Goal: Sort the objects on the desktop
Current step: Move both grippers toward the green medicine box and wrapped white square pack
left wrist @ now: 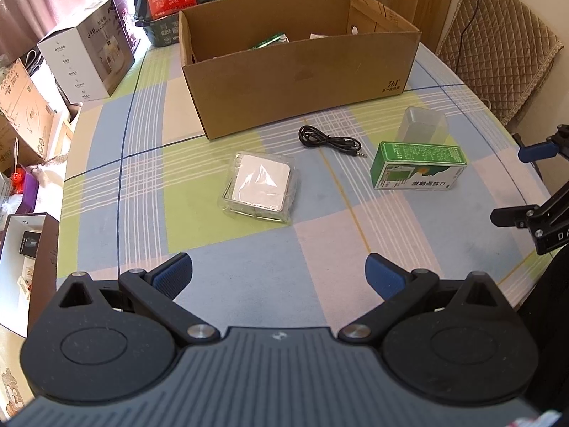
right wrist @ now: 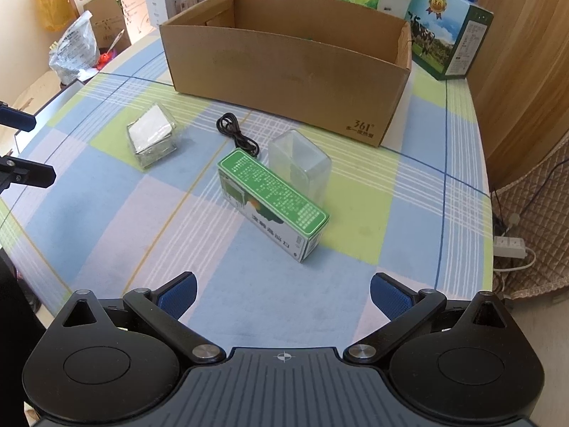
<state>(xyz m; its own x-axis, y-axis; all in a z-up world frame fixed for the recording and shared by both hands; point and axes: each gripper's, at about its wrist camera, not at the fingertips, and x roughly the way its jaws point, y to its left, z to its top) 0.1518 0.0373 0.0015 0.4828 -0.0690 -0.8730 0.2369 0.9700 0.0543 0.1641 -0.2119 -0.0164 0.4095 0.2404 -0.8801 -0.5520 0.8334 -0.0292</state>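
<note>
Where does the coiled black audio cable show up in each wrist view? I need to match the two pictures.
Left wrist view: the coiled black audio cable lies centre, slightly right, just ahead of the open brown cardboard box, left of the green and white carton.
Right wrist view: the cable lies centre-left, between the box and the carton.
Shared landmark: the cardboard box's front wall, directly behind the cable in both.

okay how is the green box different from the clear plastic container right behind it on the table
The green box is opaque, printed with green panels and text; the clear container is see-through and unprinted. The green box lies flat on a long side, while the clear container stands taller beside it. The green box is longer and lower. Both are rectangular, sit on the checked tablecloth outside the cardboard box, and neither is gripped.
</note>
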